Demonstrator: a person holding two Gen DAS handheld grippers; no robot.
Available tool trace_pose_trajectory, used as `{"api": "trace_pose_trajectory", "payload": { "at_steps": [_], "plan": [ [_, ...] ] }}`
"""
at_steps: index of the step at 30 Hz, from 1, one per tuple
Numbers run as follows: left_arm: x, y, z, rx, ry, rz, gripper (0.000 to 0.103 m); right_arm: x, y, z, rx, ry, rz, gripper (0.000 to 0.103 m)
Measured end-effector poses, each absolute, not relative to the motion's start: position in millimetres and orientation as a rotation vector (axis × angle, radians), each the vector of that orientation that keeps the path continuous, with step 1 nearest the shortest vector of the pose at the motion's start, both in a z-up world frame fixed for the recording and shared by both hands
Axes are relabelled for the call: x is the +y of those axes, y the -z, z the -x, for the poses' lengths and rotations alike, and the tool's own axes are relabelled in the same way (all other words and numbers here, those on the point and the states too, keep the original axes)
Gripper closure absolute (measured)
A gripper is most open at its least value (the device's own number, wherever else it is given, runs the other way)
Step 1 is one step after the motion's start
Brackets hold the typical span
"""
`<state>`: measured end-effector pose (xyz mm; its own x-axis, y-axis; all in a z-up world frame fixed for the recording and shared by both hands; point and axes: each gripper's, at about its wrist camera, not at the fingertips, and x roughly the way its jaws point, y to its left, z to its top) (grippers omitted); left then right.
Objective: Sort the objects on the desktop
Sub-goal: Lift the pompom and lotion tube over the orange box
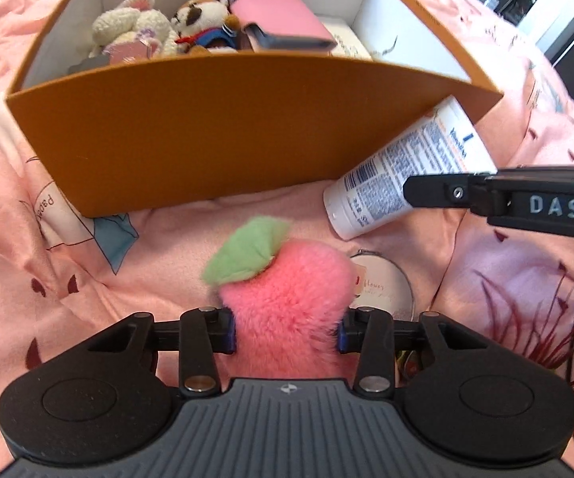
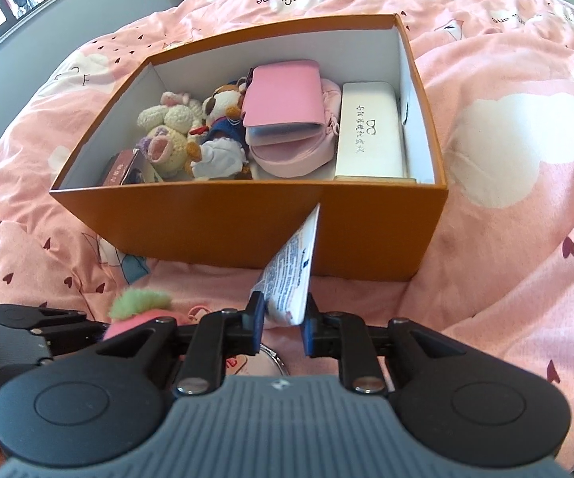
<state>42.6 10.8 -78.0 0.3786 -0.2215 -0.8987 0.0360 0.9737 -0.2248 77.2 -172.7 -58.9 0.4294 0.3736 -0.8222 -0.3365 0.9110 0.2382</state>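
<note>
Pink fluffy peach plush with a green leaf (image 1: 287, 298) sits clamped between the left gripper's (image 1: 287, 332) fingers, low over the pink bedspread (image 1: 16, 271). To its right, the right gripper (image 2: 283, 324) pinches a white printed cream tube (image 2: 290, 279) before the open orange cardboard box (image 2: 227, 219) of toys.
</note>
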Motion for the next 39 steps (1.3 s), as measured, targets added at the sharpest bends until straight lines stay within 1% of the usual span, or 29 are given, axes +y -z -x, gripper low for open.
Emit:
{"api": "trace_pose_trajectory", "payload": {
  "at_steps": [4,11,23,32,39],
  "plan": [
    [21,69,-41,1.15,0.172,0.226,0.056,-174,56,-74,1.013,-0.457,-0.054,0.086],
    [29,46,-38,1.108,0.201,0.275,0.056,-176,35,-66,0.968,-0.456,-0.038,0.087],
    [41,-26,-41,0.975,0.261,0.284,0.056,-182,-24,-54,0.885,-0.557,-0.006,0.087],
    [50,-80,-73,0.844,0.258,0.244,0.056,-185,-69,-65,0.759,-0.58,-0.017,0.087],
    [56,-89,-111,0.816,0.231,0.222,0.056,-191,-77,-93,0.734,-0.525,-0.042,0.087]
  ]
}}
